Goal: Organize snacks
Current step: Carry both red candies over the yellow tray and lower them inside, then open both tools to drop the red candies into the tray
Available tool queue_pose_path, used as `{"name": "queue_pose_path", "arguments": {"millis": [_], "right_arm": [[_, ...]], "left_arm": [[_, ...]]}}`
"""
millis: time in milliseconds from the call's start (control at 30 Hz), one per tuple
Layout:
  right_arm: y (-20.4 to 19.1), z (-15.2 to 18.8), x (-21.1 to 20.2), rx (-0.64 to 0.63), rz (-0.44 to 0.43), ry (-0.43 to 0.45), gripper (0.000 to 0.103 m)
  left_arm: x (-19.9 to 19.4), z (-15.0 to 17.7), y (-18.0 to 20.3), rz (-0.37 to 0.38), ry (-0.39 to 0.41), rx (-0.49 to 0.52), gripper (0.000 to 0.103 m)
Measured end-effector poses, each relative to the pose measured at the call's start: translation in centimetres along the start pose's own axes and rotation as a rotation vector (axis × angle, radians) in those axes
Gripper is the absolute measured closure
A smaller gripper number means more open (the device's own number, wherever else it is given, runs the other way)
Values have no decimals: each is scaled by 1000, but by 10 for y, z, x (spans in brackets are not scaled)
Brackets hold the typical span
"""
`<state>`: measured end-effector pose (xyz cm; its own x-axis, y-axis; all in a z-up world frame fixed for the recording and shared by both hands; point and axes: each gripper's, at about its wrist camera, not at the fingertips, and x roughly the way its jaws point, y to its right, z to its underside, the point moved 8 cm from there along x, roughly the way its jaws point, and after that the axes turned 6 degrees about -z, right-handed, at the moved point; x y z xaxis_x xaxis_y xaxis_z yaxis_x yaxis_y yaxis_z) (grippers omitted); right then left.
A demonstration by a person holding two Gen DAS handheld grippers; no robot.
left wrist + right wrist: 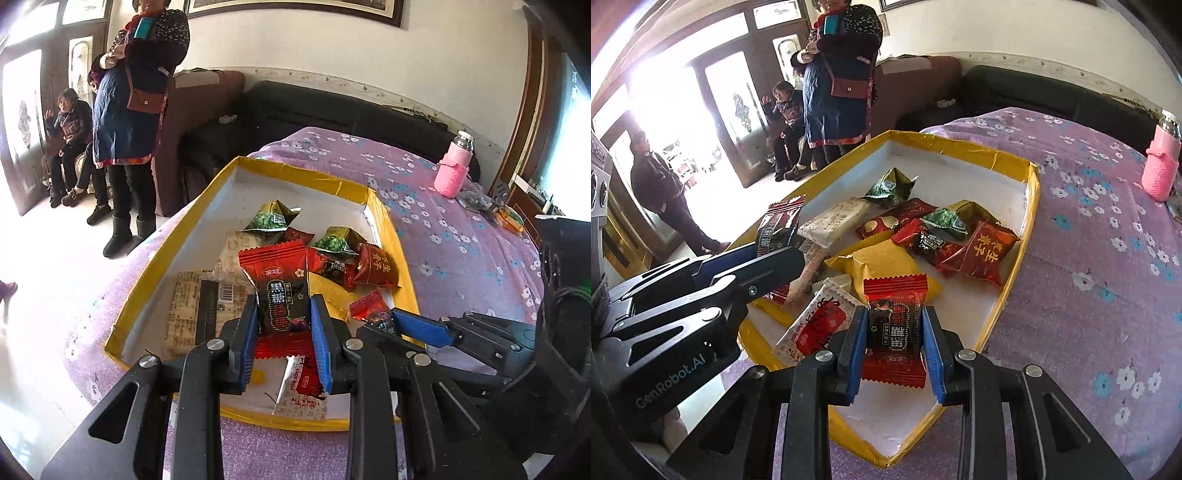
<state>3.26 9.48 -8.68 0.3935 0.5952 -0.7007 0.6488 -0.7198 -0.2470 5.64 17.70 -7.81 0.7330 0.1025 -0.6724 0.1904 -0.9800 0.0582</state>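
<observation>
Domestic living room, probably also used for sleeping: purple floral cover (461, 206) on a bed-like surface, dark sofa (332, 110) at the far wall, glazed doors (738, 110) far left.

**Black frames, blue pads, silver screws**

The left gripper (284, 339) is built of angular black bars with cut-out slots, joined by round silver screw heads, and its two fingers carry ribbed blue pads (320, 343) on their inner faces. The right gripper (894, 349) has the same black linkage, silver screws and blue pads (932, 356). Seen from the right wrist, the left one's side shows pale "GenRobot.AI" lettering.
</observation>
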Motion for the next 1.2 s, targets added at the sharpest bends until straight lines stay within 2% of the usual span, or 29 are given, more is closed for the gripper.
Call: {"name": "queue_pose_path", "arguments": {"millis": [600, 933, 1200], "right_arm": [[4, -1, -4, 21, -15, 34, 73], [8, -5, -18, 49, -21, 99, 73], [5, -1, -10, 42, -27, 66, 72]], "left_arm": [[7, 3, -6, -41, 0, -5, 78], [7, 2, -5, -40, 2, -6, 78], [9, 1, -7, -50, 8, -3, 78]]}}
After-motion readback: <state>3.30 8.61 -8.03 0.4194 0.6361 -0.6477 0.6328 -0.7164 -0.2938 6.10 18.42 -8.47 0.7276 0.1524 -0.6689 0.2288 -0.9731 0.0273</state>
